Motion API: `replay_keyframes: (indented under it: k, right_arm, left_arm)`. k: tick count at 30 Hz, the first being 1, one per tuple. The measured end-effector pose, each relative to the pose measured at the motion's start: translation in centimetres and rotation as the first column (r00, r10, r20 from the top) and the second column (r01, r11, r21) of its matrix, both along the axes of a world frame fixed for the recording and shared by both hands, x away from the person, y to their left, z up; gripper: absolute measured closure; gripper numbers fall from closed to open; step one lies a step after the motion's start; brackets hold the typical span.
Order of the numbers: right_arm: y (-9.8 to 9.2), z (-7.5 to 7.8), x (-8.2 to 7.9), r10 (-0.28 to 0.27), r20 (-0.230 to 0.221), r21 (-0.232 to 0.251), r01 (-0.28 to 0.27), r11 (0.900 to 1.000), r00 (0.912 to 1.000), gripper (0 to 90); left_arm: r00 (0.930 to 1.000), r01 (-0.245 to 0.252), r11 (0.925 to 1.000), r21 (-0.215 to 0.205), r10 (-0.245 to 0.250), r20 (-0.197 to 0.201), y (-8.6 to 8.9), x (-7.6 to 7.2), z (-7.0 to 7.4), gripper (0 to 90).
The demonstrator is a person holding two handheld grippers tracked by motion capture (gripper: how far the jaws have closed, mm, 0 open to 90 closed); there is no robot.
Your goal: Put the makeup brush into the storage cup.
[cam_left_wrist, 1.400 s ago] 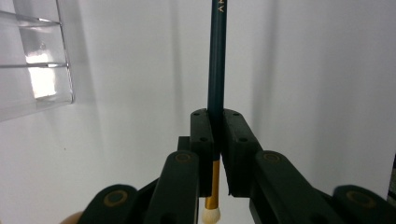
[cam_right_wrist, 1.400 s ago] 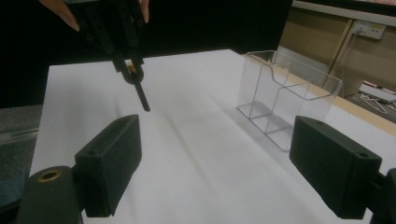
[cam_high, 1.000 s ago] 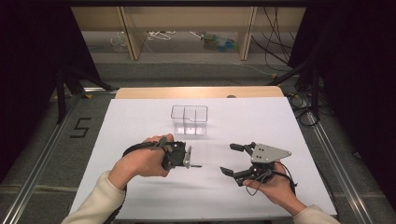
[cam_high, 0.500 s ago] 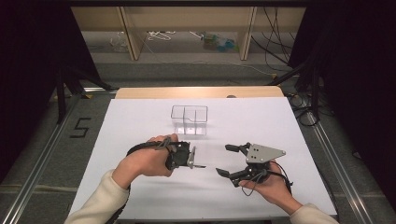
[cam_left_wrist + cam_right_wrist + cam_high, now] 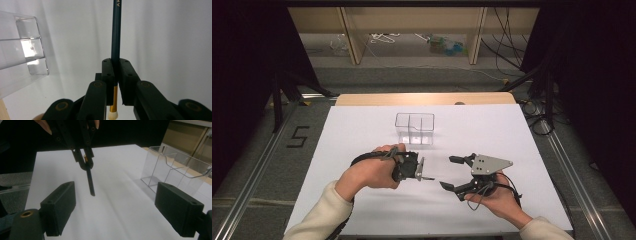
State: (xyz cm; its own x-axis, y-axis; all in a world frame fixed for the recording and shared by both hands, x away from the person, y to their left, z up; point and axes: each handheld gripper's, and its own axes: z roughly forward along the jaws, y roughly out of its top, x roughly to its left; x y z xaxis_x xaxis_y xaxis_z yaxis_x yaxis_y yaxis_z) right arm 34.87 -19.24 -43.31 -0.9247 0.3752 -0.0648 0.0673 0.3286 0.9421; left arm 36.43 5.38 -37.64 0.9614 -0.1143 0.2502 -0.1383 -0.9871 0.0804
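Left claw [image 5: 421, 171] is clamped tight on a dark teal pencil w/ gold ferrule & white eraser [image 5: 116, 37]; the pads grip it near the eraser end, w/ the ferrule & eraser sticking out behind the jaws in the left gripper view. The long dark shaft runs out ahead of the claw, held above the white tabletop [image 5: 362, 130], tip pointing toward the right claw [image 5: 453, 173].

Right claw is wide open w/ nothing between its pads. In the right gripper view the pencil tip hangs between & beyond its two black jaws, not touching either.

Clear plastic box w/ inner dividers [image 5: 414, 128] stands on the tabletop farther back, apart from both claws. Can't tell if anything is in it.
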Motion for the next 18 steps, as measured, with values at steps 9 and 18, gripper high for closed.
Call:
replay_keyframes:
  k: [9, 18]
  right_arm:
    - [0.7, -0.3, 0.1, 0.017, -0.006, -0.008, -0.017, 1.0, 0.9998, 19.6]
    - [1.6, -0.5, 0.2, 0.039, -0.006, -0.018, -0.039, 0.999, 0.9992, 22.8]
  left_arm:
    - [0.9998, 0.021, 0.9998, 0.0, -0.021, 0.004, -0.3, 0.0, -0.1, 83.0]
    - [0.9997, 0.025, 0.9997, -0.003, -0.025, 0.005, -0.6, -0.1, -0.1, 83.0]
